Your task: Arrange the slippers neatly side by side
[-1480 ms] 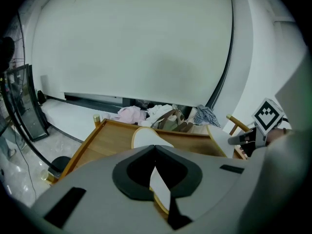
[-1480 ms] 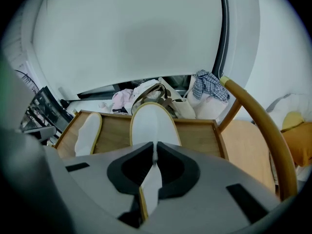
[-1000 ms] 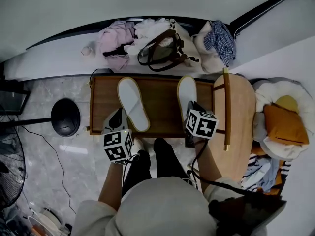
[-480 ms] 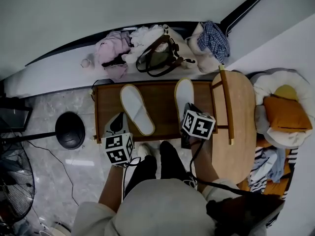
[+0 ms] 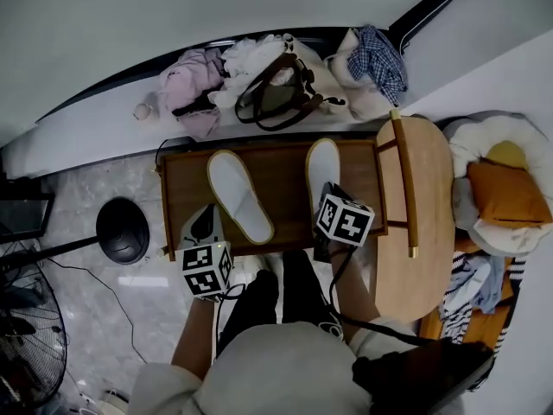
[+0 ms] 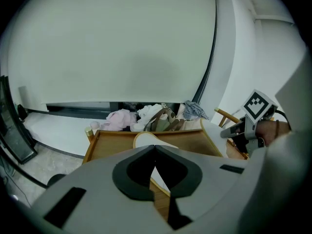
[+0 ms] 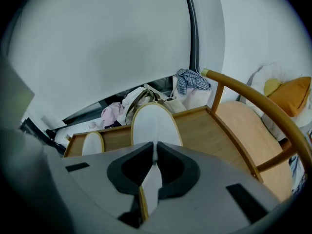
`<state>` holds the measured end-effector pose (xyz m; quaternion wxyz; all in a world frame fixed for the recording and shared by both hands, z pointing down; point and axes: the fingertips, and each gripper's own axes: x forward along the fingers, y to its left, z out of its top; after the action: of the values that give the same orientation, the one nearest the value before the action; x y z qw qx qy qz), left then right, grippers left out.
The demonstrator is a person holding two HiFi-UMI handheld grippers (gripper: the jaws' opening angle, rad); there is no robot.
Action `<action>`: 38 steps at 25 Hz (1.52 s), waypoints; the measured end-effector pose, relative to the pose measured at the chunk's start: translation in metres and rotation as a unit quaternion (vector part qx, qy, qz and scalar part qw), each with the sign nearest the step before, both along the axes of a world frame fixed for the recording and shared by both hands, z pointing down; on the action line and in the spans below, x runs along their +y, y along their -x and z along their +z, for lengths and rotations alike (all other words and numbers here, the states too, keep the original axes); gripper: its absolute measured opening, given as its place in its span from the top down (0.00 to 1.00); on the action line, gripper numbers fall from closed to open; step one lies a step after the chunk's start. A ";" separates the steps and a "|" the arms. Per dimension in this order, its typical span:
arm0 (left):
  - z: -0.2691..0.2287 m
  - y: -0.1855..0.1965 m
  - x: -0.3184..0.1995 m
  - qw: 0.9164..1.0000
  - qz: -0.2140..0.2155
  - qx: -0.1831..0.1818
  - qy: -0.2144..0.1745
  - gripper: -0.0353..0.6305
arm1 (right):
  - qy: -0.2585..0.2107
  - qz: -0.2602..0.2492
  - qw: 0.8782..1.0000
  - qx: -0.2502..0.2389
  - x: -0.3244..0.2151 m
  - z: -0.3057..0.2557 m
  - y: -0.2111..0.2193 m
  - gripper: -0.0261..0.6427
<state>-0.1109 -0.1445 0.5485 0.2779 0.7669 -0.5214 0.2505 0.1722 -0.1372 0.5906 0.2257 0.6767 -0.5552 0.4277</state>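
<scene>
The right gripper (image 7: 155,156) is clamped on the near end of the right slipper (image 7: 153,123), with a thin white strip pinched between its jaw tips. That slipper lies on the right part of the low wooden table (image 5: 285,188), toe pointing far. The left gripper (image 6: 155,146) has its jaws together with nothing pinched, at the near side of the left slipper (image 6: 146,139). This slipper lies aslant left of the middle, well apart from its mate. A wooden chair (image 5: 423,223) stands to the right, and a bag (image 5: 276,93) sits beyond.
</scene>
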 end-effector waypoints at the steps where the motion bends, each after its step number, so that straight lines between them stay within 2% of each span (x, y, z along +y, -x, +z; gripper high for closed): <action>1: 0.002 0.000 0.000 1.000 -0.001 0.000 0.003 0.92 | 0.004 0.000 1.000 0.000 -0.001 0.004 0.000 0.89; 26: 0.028 0.027 0.011 0.999 -0.041 -0.007 0.035 0.92 | 0.031 -0.005 0.999 -0.002 -0.014 0.040 0.001 0.89; 38: 0.028 0.024 0.018 0.998 -0.049 -0.006 0.036 0.92 | 0.026 -0.036 0.999 -0.006 -0.015 0.046 0.004 0.89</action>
<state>-0.1353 -0.1262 0.5769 0.3144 0.7284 -0.5505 0.2598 0.1681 -0.1517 0.6366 0.2555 0.6479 -0.5687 0.4376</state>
